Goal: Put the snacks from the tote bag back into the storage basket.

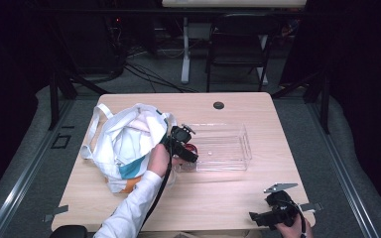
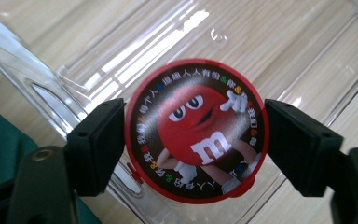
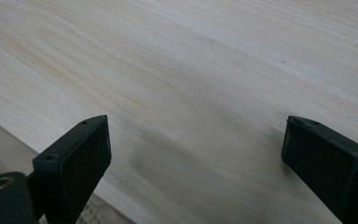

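Tin (image 2: 196, 130), round, red-lidded: left gripper (image 1: 187, 148) is clamping it over clear tray's (image 1: 238, 148) left end, seemingly placing it; next, lowering and releasing. Right gripper (image 1: 273, 214), jaws gaping, is idling near tray.

We see a light wood counter (image 1: 218, 198) with a small dark round hole (image 1: 219, 105) near its far edge. Behind it a black folding chair (image 1: 238, 44) stands on the grey floor (image 1: 163, 74), beside a white post (image 1: 185, 49). Black cables (image 1: 144, 74) lie across that floor, and tape bits (image 1: 54, 212) stick to the counter's near left corner.
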{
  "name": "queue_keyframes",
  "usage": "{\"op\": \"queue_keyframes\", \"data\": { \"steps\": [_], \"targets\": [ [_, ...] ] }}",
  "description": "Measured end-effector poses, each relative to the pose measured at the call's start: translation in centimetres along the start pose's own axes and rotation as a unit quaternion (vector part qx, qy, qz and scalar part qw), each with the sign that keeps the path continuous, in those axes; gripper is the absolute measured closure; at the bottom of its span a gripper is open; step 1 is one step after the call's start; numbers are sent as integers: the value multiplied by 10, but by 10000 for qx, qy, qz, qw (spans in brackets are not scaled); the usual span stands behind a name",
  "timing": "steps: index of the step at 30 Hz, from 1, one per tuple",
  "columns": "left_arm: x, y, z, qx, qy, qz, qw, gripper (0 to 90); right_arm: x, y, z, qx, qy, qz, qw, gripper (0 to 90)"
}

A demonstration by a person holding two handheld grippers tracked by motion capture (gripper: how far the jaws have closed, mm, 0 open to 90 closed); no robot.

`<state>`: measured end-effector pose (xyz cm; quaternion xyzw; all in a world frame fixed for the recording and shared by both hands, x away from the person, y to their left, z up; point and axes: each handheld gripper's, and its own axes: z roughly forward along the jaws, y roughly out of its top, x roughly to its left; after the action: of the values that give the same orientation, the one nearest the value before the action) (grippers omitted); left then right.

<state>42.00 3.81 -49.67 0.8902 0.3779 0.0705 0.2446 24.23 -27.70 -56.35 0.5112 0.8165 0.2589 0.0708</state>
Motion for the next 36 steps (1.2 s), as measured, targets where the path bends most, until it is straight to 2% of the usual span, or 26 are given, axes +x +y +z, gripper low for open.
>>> {"op": "queue_keyframes", "data": {
  "steps": [7, 12, 17, 18, 19, 27, 28, 36],
  "targets": [
    [3, 5, -13, -174, -69, -3, 9998, 144, 0, 0, 0, -4, -1, 4, 10000, 75],
    [8, 5, -25, -230, 11, 42, 9997, 85, 0, 0, -1, 24, -14, -23, 10000, 75],
    [22, 3, -43, -464, 85, -110, 9988, 38, 0, 0, 0, -13, 2, 10, 10000, 75],
    [25, 3, -47, -477, 111, -124, 9987, 35, -1, 0, -1, 82, -82, -58, 9999, 75],
    [27, 3, -51, -517, 145, -143, 9985, 32, -1, 0, -1, 67, -78, -41, 9999, 75],
    [44, -3, -77, -569, 436, -205, 9972, 14, -1, 1, -1, 77, -52, -40, 9999, 75],
    [46, -4, -80, -576, 440, -218, 9971, 13, -1, 1, -1, 111, -103, -70, 9999, 75],
    [61, -20, -98, -670, 561, -291, 9957, 7, -1, 0, -1, 76, -88, -47, 9999, 75]
  ]
}}
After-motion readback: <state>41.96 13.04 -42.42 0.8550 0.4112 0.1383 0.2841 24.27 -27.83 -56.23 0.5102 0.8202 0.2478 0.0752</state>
